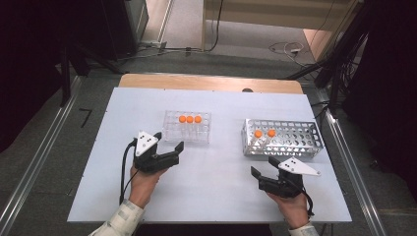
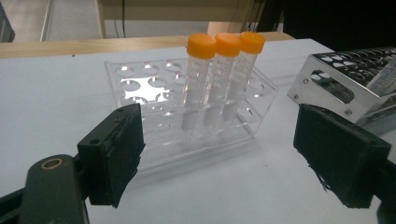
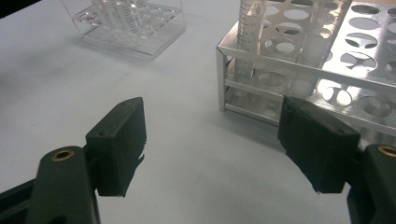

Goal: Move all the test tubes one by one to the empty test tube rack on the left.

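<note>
Standing upright in a clear plastic rack [image 1: 187,127], three orange-capped tubes [image 2: 219,81] sat just ahead of the left gripper [image 1: 167,142], whose jaws gaped wide and empty, apart from the rack. Two more capped tubes [image 1: 264,133] leaned in the metal rack [image 1: 282,138] just beyond the right gripper [image 1: 263,167], also spread wide, holding nothing. Both hands rested low over the white table [image 1: 216,187], forearms entering from the near edge.

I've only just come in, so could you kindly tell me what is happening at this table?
A person holds a claw in each hand over a white table. The left claw is open, facing a clear rack with three orange-capped tubes. The right claw is open near a metal rack holding two more tubes. Nothing is gripped at this moment.
</note>
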Motion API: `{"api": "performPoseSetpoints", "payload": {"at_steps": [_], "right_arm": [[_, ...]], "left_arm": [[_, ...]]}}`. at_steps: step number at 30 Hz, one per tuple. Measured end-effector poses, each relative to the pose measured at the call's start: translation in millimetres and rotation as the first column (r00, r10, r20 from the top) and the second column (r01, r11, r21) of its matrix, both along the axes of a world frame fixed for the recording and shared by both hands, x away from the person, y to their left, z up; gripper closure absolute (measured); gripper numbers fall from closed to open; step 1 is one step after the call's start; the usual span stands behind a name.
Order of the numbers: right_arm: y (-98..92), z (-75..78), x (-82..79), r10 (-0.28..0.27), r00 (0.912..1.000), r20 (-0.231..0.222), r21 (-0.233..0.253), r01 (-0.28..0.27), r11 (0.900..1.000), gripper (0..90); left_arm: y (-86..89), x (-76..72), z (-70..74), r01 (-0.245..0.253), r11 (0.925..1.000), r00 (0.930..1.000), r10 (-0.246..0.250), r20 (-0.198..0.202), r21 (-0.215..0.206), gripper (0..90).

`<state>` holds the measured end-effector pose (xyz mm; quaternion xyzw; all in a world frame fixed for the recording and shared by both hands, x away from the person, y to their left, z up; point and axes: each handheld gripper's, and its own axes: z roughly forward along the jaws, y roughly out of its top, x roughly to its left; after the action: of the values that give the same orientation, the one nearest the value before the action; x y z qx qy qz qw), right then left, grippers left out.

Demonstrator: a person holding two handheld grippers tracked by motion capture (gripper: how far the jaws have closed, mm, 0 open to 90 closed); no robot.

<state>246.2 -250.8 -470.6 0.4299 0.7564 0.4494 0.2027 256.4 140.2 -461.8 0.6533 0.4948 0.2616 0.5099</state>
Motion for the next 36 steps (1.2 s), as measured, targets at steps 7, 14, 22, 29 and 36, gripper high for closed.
{"api": "performPoseSetpoints", "payload": {"at_steps": [7, 14, 22, 29, 36], "right_arm": [[-4.5, 1.6, 1.4, -0.020, 0.9997, 0.011, 0.004, 0.020, 1.000, 22.3], [-12.1, 2.5, 4.0, -0.047, 0.9986, 0.022, -0.004, 0.048, 0.999, 22.7], [-20.1, 4.4, 6.0, -0.078, 0.9965, 0.030, 0.002, 0.078, 0.997, 23.5], [-24.0, 6.1, 11.8, -0.103, 0.9942, 0.033, 0.012, 0.102, 0.995, 25.0], [-25.0, 7.4, 19.1, -0.115, 0.9922, 0.049, 0.012, 0.115, 0.993, 28.0]], "left_arm": [[3.3, -9.4, -6.3, 0.006, 1.0000, 1.0000, -0.006, -0.004, 0.004, 13.0], [2.2, -15.0, -12.0, 0.037, 0.9993, 0.9987, -0.037, -0.033, -0.008, 8.0], [1.4, -15.9, -11.9, 0.057, 0.9983, 0.9973, -0.057, -0.045, -0.016, 7.9], [-2.4, -19.9, -10.5, 0.074, 0.9972, 0.9970, -0.074, -0.021, -0.004, 7.8], [-2.9, -20.8, -10.5, 0.086, 0.9963, 0.9962, -0.086, -0.011, 0.004, 7.9]]}}
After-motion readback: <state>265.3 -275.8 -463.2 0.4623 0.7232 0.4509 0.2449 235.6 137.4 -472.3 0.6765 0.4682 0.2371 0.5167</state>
